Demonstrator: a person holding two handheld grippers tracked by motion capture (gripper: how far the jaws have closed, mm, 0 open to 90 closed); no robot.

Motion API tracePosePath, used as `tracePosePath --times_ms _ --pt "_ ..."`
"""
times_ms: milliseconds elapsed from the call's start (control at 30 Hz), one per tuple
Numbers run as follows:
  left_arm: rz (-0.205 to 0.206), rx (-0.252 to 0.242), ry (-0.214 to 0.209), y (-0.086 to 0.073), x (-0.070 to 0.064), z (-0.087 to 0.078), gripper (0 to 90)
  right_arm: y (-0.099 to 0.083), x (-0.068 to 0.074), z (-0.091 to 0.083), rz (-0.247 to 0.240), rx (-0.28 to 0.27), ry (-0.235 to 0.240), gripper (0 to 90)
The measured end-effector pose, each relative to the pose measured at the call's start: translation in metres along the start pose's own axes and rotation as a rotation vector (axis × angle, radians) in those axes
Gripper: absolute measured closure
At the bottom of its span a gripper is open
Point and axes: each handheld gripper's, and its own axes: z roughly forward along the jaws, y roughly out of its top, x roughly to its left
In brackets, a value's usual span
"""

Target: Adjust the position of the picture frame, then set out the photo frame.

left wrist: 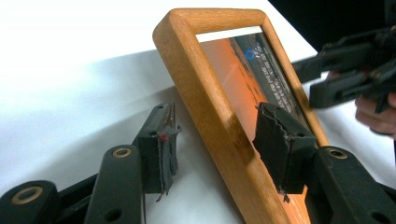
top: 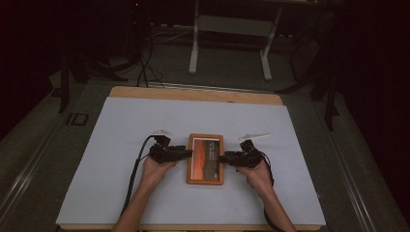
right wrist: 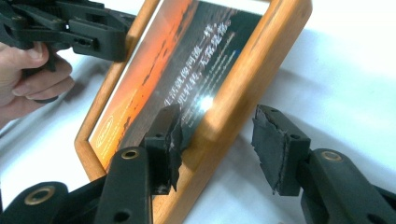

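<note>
both claws stand spread and hold nothing yet; your left gripper (left wrist: 215,144) straddles the left rail of the wooden picture frame (top: 205,159), your right gripper (right wrist: 217,140) straddles its right rail, jaws clear of the wood on the outer side; the frame lies flat mid-table on the white sheet (top: 121,145); you look to be at the grasp step, so next close both evenly on the rails, off the glass, before lifting; the print (right wrist: 159,79) carries white chinese lines, too blurred to read; a small blue ring logo sits near its top.
</note>
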Motion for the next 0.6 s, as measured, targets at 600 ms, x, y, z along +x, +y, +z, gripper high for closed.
tracePosePath --times_ms 600 --pt "0.056 -0.053 -0.009 -0.012 -0.018 -0.031 47.1 0.023 0.019 -0.013 -0.169 -0.065 -0.179 61.6"
